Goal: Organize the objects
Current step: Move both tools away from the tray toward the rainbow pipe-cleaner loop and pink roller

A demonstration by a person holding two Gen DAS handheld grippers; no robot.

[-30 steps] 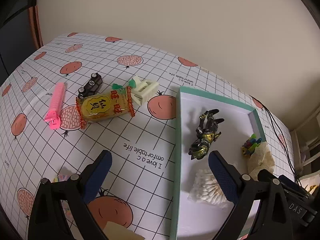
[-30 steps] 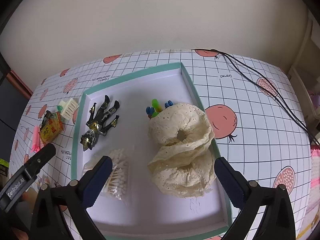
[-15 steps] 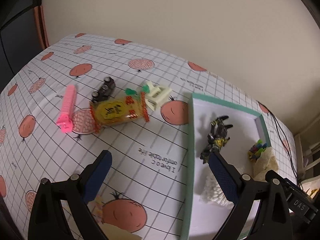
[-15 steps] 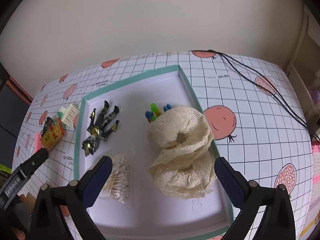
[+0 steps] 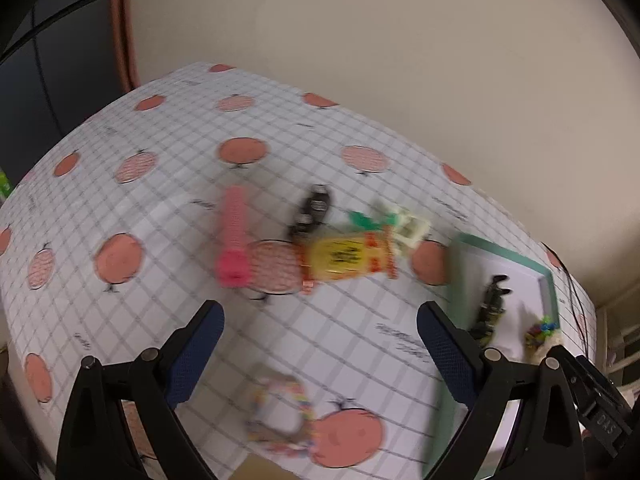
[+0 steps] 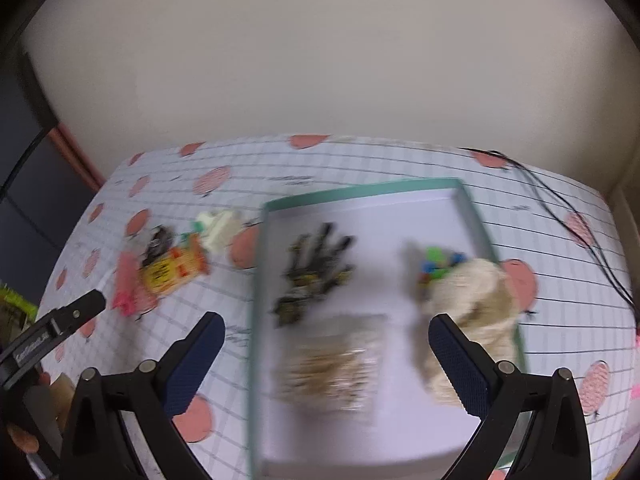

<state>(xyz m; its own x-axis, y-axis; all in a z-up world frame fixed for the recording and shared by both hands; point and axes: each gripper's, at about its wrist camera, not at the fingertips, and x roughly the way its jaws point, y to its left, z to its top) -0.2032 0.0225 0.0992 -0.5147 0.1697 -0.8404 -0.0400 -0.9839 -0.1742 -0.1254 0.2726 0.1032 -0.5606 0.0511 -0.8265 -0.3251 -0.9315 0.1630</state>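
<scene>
My left gripper (image 5: 318, 354) hangs open over the checked tablecloth, nothing between its fingers. Beyond it lie a yellow snack packet (image 5: 346, 258), a pink comb-like piece (image 5: 234, 242), a black toy car (image 5: 314, 210) and a cream plastic clip (image 5: 408, 226). A colourful bead ring (image 5: 282, 420) lies near the front edge. My right gripper (image 6: 326, 356) is open above the teal-rimmed tray (image 6: 474, 216). The tray holds a dark robot figure (image 6: 314, 272), a bag of cotton swabs (image 6: 332, 360), cream lace fabric (image 6: 478, 304) and small coloured pieces (image 6: 438, 266).
A black cable (image 6: 576, 216) runs across the table's right side. The beige wall stands close behind the table. A dark cabinet (image 5: 60, 76) stands at the left. The left gripper's body (image 6: 52, 328) shows at the left of the right wrist view. Both views are blurred.
Both grippers have pulled back and swung left, so the table looks farther off. The bead ring has come into the left wrist view. Nothing on the table has moved.
</scene>
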